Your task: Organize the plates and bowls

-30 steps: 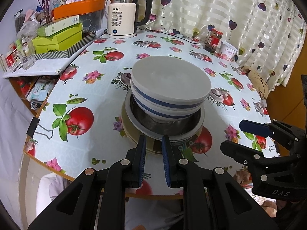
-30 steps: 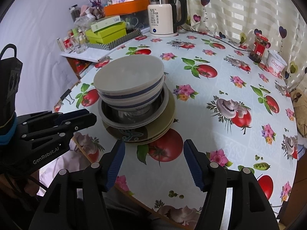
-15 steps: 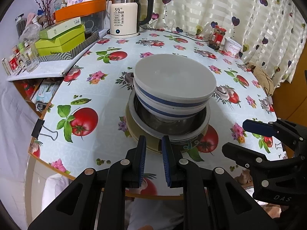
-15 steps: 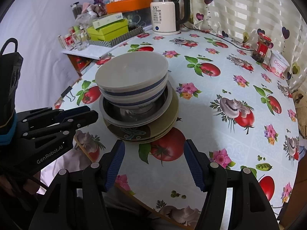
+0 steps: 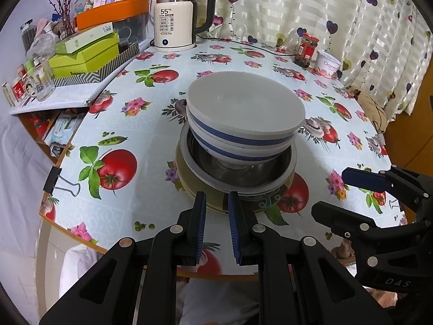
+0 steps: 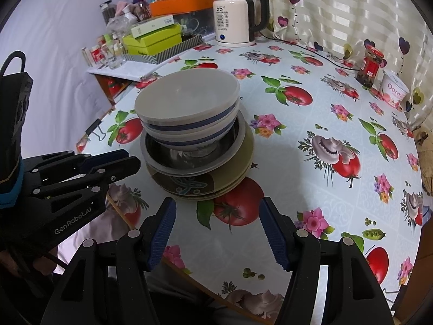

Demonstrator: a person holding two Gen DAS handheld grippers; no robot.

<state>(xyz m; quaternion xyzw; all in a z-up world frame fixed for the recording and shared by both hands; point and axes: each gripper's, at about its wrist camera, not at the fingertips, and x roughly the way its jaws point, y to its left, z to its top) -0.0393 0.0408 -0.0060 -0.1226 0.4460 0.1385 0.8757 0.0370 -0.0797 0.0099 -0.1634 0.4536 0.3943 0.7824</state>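
A stack stands near the table's front edge: two white bowls with blue bands (image 5: 243, 124) nested in a steel bowl (image 5: 243, 178), on olive patterned plates (image 5: 213, 203). It also shows in the right wrist view (image 6: 189, 119). My left gripper (image 5: 216, 211) sits just in front of the plates' near rim, its jaws a narrow gap apart and holding nothing. My right gripper (image 6: 216, 216) is open wide and empty, in front of the stack and a little to its right. It shows in the left wrist view (image 5: 360, 189).
A white electric kettle (image 5: 176, 21) stands at the back. Green boxes (image 5: 86, 54) and glass jars (image 5: 40, 84) crowd a shelf at the left. A red-lidded jar (image 5: 307, 50) and a white tub (image 5: 328, 63) stand at the back right. A binder clip (image 5: 58, 181) holds the tablecloth's edge.
Both grippers have edged a little closer to the stack. The jaws have not changed. The stack has not moved.
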